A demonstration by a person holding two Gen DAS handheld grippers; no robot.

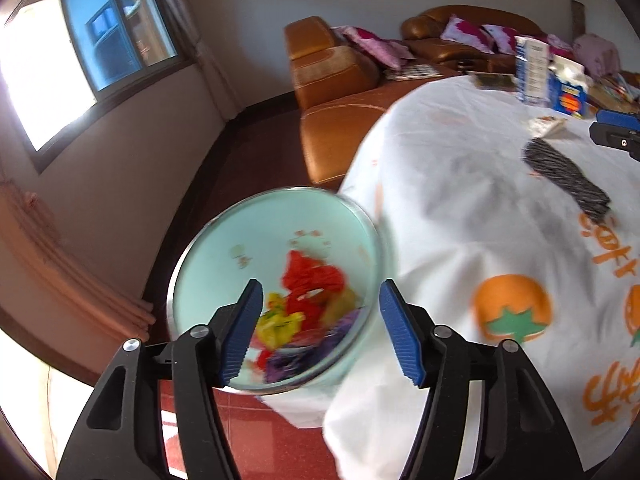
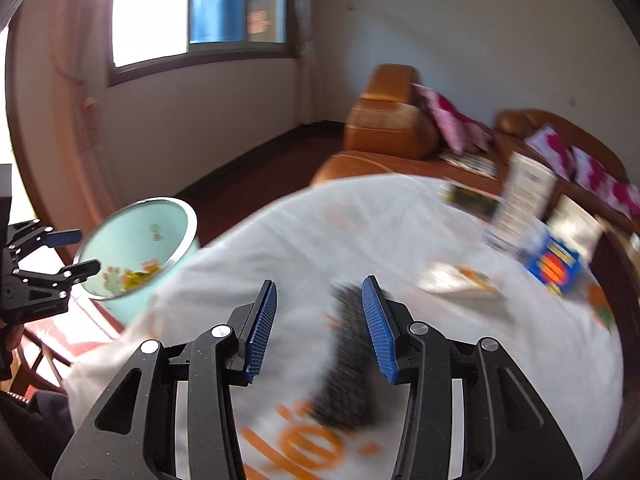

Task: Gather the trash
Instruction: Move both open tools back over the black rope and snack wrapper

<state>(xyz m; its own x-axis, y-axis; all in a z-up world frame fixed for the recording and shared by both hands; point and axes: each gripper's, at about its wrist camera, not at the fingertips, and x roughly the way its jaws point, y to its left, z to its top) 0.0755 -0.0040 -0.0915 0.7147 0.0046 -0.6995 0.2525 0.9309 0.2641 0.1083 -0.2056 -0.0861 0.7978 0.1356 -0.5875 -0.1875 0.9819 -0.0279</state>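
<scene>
**Tongs apart over bin and table**

Left tongs [image 1: 320, 332] stand apart above the pale green bin [image 1: 224, 248], which holds colourful wrappers [image 1: 308, 300] beside the table [image 1: 460, 168]. Right tongs [image 2: 320, 328] stand apart too, over a dark wrapper [image 2: 348, 372] lying on the table.

Ahead of the right gripper [image 2: 320, 328]: round table under white orange-printed cloth [image 2: 400, 232]. Below the spread blue pads, a dark wrapper [image 2: 348, 380]; farther right, a pale packet [image 2: 456, 280], blue box [image 2: 554, 266], upright carton [image 2: 524, 196].
</scene>
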